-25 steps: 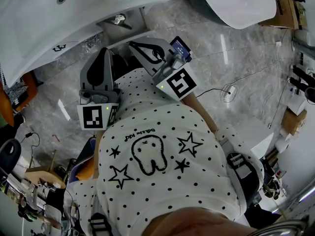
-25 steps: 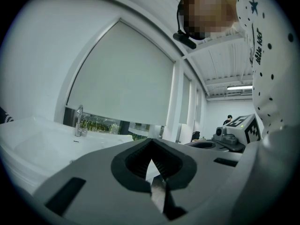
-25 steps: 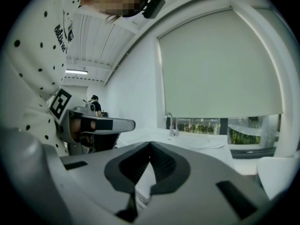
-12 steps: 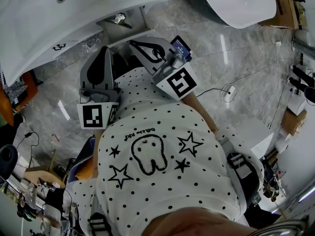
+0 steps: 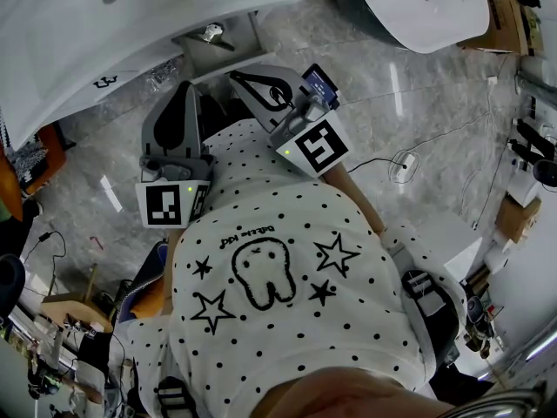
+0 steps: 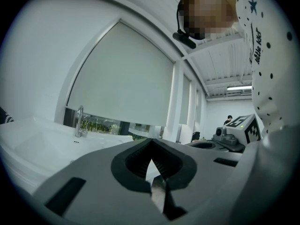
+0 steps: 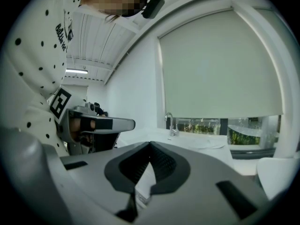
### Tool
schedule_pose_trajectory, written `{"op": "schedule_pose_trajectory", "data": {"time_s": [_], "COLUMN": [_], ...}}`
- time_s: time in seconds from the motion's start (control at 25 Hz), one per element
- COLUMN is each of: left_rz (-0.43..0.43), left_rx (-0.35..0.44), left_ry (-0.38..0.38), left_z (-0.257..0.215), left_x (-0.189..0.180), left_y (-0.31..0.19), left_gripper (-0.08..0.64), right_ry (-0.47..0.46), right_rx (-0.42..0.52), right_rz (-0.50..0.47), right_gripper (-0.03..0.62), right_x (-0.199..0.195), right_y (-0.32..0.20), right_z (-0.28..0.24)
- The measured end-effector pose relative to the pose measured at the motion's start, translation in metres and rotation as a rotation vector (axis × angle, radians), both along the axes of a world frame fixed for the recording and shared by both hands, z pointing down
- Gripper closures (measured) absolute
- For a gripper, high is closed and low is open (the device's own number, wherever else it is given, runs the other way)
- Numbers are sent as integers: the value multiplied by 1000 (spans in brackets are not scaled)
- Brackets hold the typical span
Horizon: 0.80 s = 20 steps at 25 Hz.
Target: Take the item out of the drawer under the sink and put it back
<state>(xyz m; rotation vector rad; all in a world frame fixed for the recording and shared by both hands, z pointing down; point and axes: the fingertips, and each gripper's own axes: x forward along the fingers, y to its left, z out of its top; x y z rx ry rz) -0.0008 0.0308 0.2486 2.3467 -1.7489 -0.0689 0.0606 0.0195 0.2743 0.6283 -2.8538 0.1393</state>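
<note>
While both tools are held level close to the spotted shirt, facing the sink, they seem parked, not working: the left gripper has its jaws pressed together on nothing, and the right gripper is likewise closed and empty. Neither the drawer nor the item shows in any view.

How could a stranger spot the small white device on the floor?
Find the large white basin at the head view's top right. Below it, on the grey marble floor, lies the small white rounded device; unlike the brown boxes, it trails a thin dark cable.
</note>
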Motion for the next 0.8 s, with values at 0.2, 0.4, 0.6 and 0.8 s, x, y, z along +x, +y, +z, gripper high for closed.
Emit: {"op": "schedule_pose_trajectory", "data": {"time_s": [0.2,0.4,0.6,0.8], "left_rz": [-1,3,5,1], "left_rx": [2,-6,-4,0], "left_ry": [6,2,-3,4], "left_z": [-2,-1,-2,-2], "left_x": [0,1,1,0], "left_y": [-1,-1,-2,-2], "left_gripper": [565,565,565,565], "right_ry": [-1,1,1,-1], "right_rx": [-2,1,0,-1], "right_rz": [5,5,7,8], "right_gripper": [580,580,580,580], "right_x": [1,1,2,2], "right_y": [0,-1,-2,-2], "right_z": [-1,-2,-2,-2]}}
